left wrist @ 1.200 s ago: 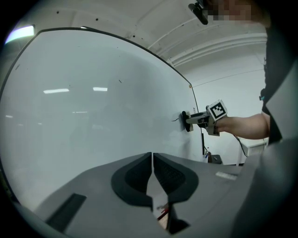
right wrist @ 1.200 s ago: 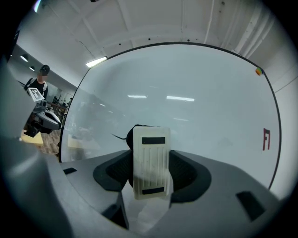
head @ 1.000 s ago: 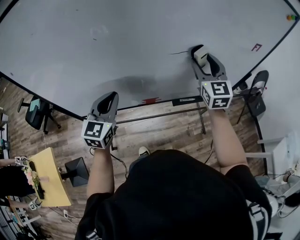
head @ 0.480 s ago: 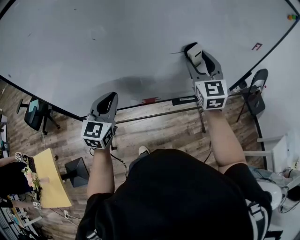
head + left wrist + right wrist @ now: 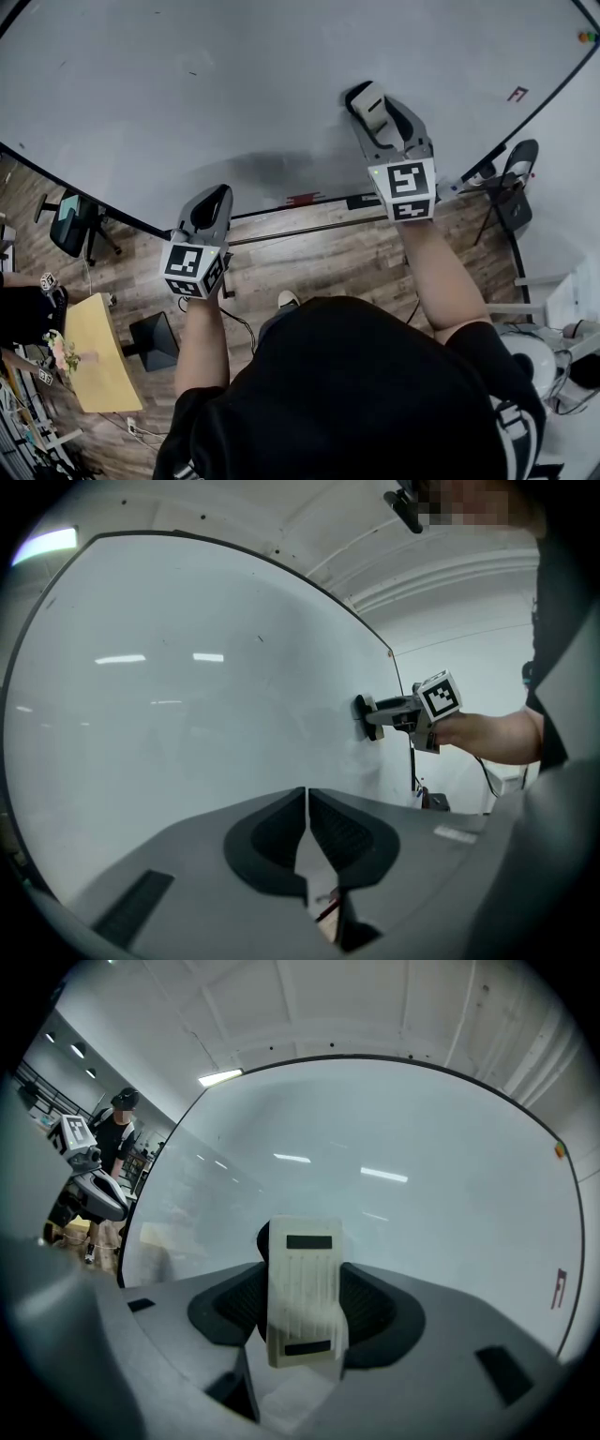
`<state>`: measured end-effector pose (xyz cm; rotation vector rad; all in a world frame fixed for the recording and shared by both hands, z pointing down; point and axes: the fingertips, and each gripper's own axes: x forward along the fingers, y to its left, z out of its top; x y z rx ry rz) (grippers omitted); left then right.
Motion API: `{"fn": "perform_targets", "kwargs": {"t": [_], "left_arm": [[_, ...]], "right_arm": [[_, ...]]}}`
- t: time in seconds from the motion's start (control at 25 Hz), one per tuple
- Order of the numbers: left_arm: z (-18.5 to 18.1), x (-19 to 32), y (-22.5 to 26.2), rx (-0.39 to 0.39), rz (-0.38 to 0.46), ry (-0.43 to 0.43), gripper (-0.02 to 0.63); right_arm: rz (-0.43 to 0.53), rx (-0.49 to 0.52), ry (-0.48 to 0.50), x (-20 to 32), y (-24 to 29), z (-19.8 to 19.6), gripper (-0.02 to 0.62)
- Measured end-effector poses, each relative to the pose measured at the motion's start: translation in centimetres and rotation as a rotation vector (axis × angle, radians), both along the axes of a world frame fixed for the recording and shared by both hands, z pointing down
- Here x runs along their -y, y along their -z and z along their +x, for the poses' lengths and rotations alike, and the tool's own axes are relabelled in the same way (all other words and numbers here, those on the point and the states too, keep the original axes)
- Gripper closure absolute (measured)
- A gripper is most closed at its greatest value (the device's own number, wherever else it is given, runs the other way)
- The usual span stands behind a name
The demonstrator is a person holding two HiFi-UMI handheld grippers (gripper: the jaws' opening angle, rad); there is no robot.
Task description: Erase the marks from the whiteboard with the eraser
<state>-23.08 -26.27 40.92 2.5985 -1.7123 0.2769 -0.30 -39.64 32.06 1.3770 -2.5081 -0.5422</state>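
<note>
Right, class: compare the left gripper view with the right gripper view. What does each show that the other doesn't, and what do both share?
Only the left gripper view shows the left gripper with its fingers shut on nothing. It also shows the right gripper from the side, with its marker cube and the person's forearm. Only the right gripper view shows the ribbed back of the eraser clamped between its fingers, and a small red mark near the right edge of the whiteboard. Both show the whiteboard filling most of the picture.

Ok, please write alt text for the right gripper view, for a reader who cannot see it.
The right gripper clamps a white eraser against a large whiteboard. A small red mark sits near its right edge.
</note>
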Motion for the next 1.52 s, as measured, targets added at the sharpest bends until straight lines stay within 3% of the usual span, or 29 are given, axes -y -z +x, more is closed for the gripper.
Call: {"fn": "perform_targets", "kwargs": {"t": [0.92,1.52], "left_arm": [[-2.8,-1.3,-0.5,0.008,-0.014,0.053,0.583],[-2.0,-0.6,-0.5,0.011,-0.016,0.043,0.583]], "right_arm": [[0.093,-0.139,0.110,-3.0,-1.7,-8.8,0.362],[0.088,-0.177,0.130,-3.5,-2.0,-9.2,0.362]]}}
